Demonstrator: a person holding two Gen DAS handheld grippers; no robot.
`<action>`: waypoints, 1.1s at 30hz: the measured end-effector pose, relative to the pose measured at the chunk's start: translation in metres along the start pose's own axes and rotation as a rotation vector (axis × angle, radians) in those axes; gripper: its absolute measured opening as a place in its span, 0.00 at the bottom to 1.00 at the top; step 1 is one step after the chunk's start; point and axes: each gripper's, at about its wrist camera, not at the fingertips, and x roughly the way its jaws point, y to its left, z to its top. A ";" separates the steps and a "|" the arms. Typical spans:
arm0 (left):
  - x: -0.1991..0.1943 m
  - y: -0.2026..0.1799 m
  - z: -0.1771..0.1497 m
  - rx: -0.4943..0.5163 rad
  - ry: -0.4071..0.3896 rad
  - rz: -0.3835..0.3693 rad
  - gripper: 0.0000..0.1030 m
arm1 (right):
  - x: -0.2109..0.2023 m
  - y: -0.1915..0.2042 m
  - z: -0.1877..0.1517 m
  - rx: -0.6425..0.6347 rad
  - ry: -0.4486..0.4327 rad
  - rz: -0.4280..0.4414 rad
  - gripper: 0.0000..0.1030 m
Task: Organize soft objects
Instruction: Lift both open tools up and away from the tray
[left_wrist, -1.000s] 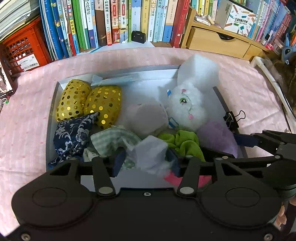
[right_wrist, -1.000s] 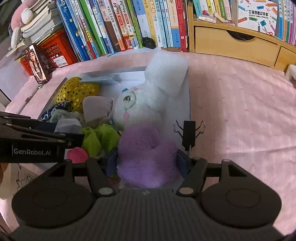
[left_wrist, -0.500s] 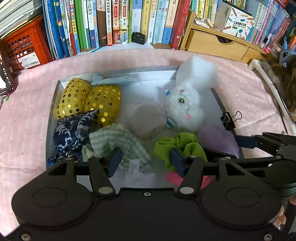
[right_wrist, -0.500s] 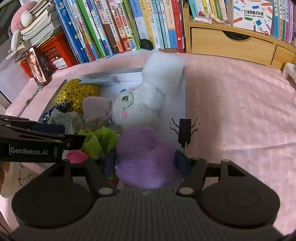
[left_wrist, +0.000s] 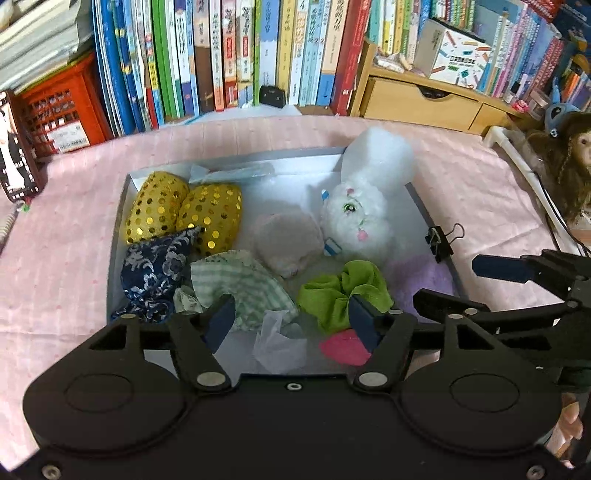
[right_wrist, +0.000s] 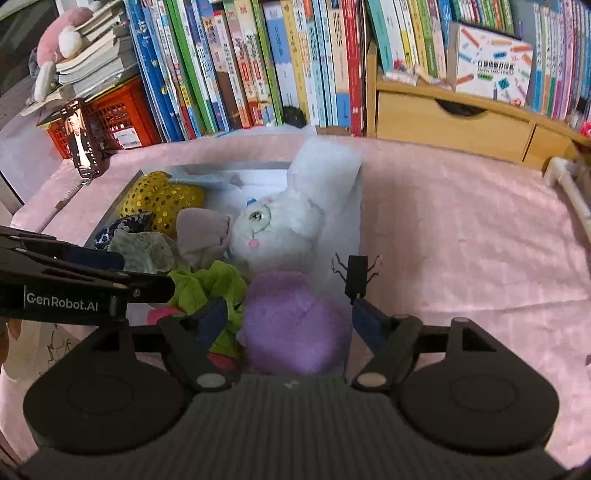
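Your left gripper (left_wrist: 291, 319) stands spread wide and empty over the near edge of the tray (left_wrist: 116, 236), with a crumpled white tissue (left_wrist: 279, 341) lying loose below the gap. Your right gripper (right_wrist: 288, 321) is likewise spread; the purple plush (right_wrist: 295, 328) sits between its pads, but I cannot tell whether either pad touches it, and it appears to rest on its own weight in the tray's near right corner.

Progress, as judged: largely done. Inside the tray lie the gold sequin cushions (left_wrist: 184, 214), navy pouch (left_wrist: 155, 266), green checked cloth (left_wrist: 240, 284), grey-pink plush (left_wrist: 288, 240), white rabbit (left_wrist: 354, 218), green scrunchie (left_wrist: 343, 291) and a pink item (left_wrist: 343, 347). No soft item shows on the pink tablecloth (right_wrist: 461, 229). What remains looks like tidying only.

Clearances: the rabbit's ears overhang the far right rim. A binder clip (left_wrist: 441, 240) stands on the right wall, just beside your right pad; mind it. The two tools sit close together at the near edge. Open room lies to the right, across the cloth.
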 end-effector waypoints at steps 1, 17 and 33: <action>-0.002 -0.001 0.000 0.004 -0.006 -0.001 0.65 | -0.003 0.000 0.000 -0.003 -0.006 -0.002 0.83; -0.048 -0.002 -0.022 0.039 -0.118 -0.027 0.71 | -0.046 0.015 -0.012 -0.055 -0.108 -0.011 0.87; -0.081 0.007 -0.051 0.053 -0.224 -0.055 0.78 | -0.074 0.031 -0.028 -0.097 -0.198 -0.009 0.95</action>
